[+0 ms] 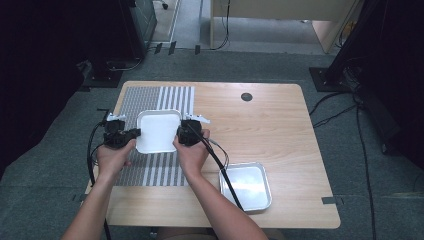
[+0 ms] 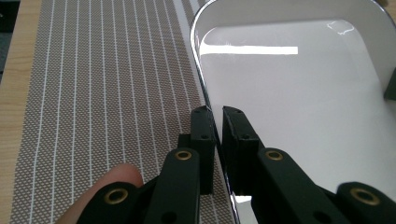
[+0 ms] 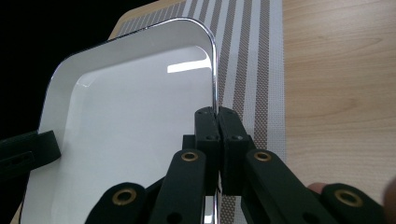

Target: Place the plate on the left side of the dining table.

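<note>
A white rounded-square tray point(image 1: 158, 131) is held over the striped placemat point(image 1: 150, 97) by both grippers. My left gripper point(image 1: 131, 135) grips the tray's left rim, and my right gripper point(image 1: 179, 134) grips its right rim. In the left gripper view the jaws point(image 2: 217, 122) pinch the rim, with the empty tray point(image 2: 303, 107) to the right and the placemat point(image 2: 93, 93) to the left. In the right gripper view the jaws point(image 3: 216, 122) are shut on the rim of the tray point(image 3: 126, 121). That view also has the placemat point(image 3: 252, 56) behind the tray and the other gripper point(image 3: 28, 151) at the far rim.
An empty shiny metal tray point(image 1: 246, 186) lies near the table's front right edge, with the right gripper's cable across it. The wooden table point(image 1: 265, 130) has a dark cable hole point(image 1: 246, 96) at the back. The person's forearms come in from the bottom edge.
</note>
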